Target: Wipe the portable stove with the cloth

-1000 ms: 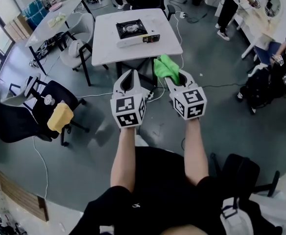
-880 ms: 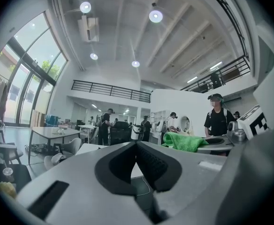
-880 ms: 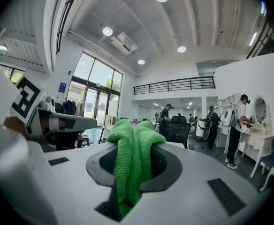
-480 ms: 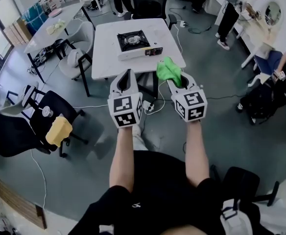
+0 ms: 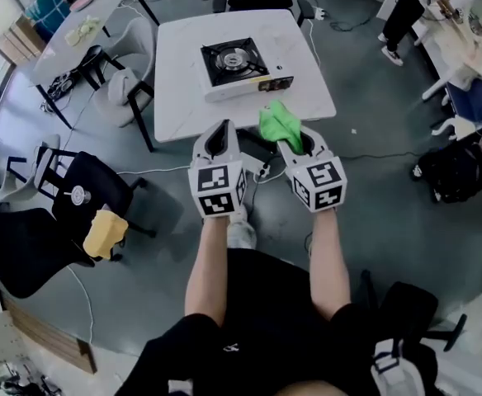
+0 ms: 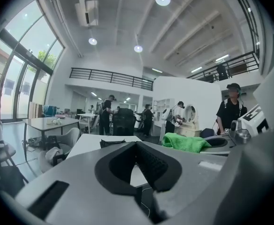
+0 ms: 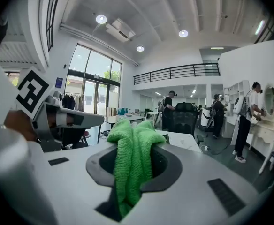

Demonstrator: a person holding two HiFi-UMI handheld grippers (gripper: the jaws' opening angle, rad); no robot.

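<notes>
Head view: cloth (image 5: pixel 279 124) clamped in right tool (image 5: pixel 294 143), near portable stove (image 5: pixel 239 64).

The cloth (image 7: pixel 130 153) in my right tool (image 5: pixel 293 141) is bright green terry, fuzzy and soft. Both it and my left tool (image 5: pixel 219 143) have smooth matt grey plastic shells with black ribbed liners. At twelve o'clock, the portable stove (image 5: pixel 243 66) shows a matt black top, shiny metal burner and pale smooth casing on a smooth white desk (image 5: pixel 183 89). The floor (image 5: pixel 406 221) is smooth grey.
</notes>
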